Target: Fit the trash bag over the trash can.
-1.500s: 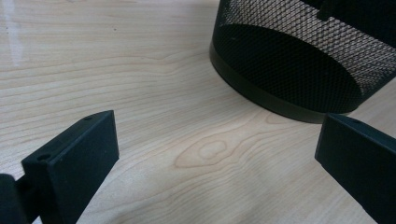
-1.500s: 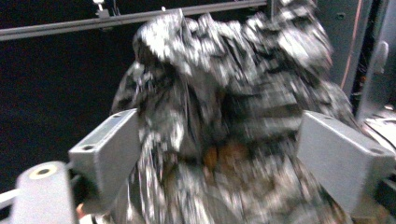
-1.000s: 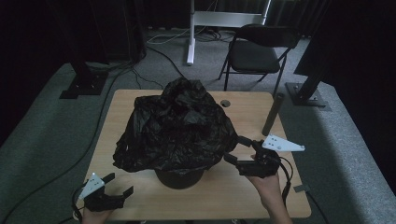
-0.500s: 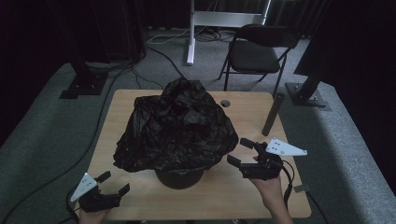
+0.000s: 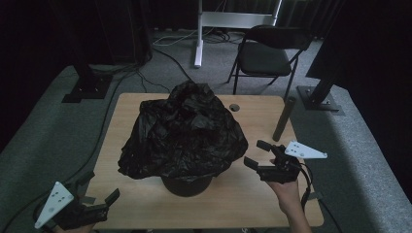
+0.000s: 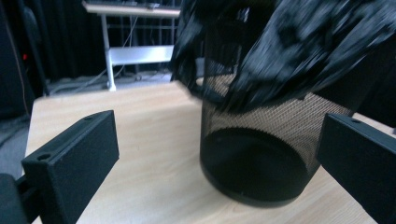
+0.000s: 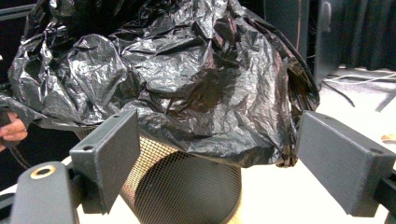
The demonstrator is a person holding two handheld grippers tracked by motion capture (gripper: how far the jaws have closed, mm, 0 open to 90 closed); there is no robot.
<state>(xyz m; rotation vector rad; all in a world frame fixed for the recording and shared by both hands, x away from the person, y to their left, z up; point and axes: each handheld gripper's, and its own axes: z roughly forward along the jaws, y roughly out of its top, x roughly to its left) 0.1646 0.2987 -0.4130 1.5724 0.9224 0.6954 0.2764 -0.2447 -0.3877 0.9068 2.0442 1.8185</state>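
One crumpled black plastic bin bag [image 5: 184,131] is draped loosely over the round black wire-mesh waste basket [image 5: 187,183] standing on the light wooden table [image 5: 243,194]. It billows above the rim and hangs down the mesh wall unevenly, so the lining looks only partly done: I judge that the film has yet to be pulled down evenly around the rim, or pushed into the basket. In the right gripper view the bag's hem hangs just ahead of and between the fingers [image 7: 112,158], with mesh bare below it.

Both grippers hold nothing. The right gripper [image 5: 265,156] hovers beside the bag's lower edge, spread wide and level, aimed at the basket. The left gripper [image 5: 99,189] sits low past the near table edge, well apart from the bag, fingers likewise wide, angled up at the basket's base.
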